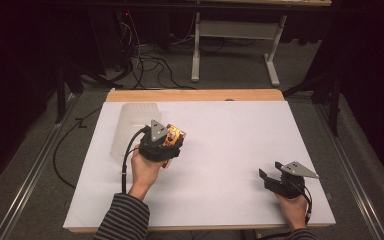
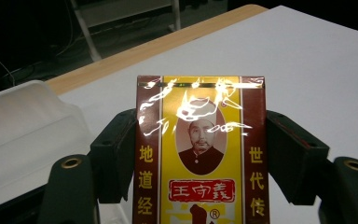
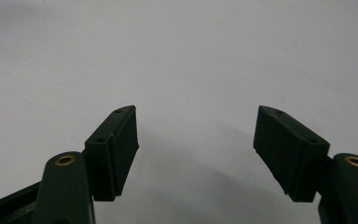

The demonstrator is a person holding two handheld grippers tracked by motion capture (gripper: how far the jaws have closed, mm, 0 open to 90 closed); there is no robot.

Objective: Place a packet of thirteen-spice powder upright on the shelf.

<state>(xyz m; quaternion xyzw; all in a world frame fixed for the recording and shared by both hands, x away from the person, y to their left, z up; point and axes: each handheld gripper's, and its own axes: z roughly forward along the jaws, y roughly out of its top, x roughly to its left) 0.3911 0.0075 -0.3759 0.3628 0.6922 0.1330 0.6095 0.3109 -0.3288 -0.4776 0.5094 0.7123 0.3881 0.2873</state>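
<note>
The left hand-held gripper (image 2: 200, 154) is clamped on a box (image 2: 200, 154), one black pad on each narrow side, and the box stands up between them, lifted off the desk (image 1: 230, 150). In the high view the box (image 1: 174, 136) pokes out just ahead of the left hand-held gripper (image 1: 167, 142), and a translucent bin (image 1: 130, 130) lies just beside it on the left, near the far edge.

The step in hand looks like carrying the box, probably toward that bin. To do it well, keep the squeeze steady: the box is thin card under glossy film, so it can slide in the pads or buckle if pressed harder. Hold it level, so that it does not swing about the two contact lines. Come over the bin's rim (image 2: 32, 88) with the box clear of it, lower it inside, and only then part the pads.

The box is a flat rectangular carton, yellow in the middle with dark red bands, printed characters and an oval portrait; strong glare shows how slick its wrap is. The bin is milky, soft-edged plastic with rounded corners. The desk is covered in matte white, with a wooden strip along its far edge.

The right hand-held gripper (image 3: 196, 154) rests well apart on the right, its jaws spread with nothing between them, above bare desk.
</note>
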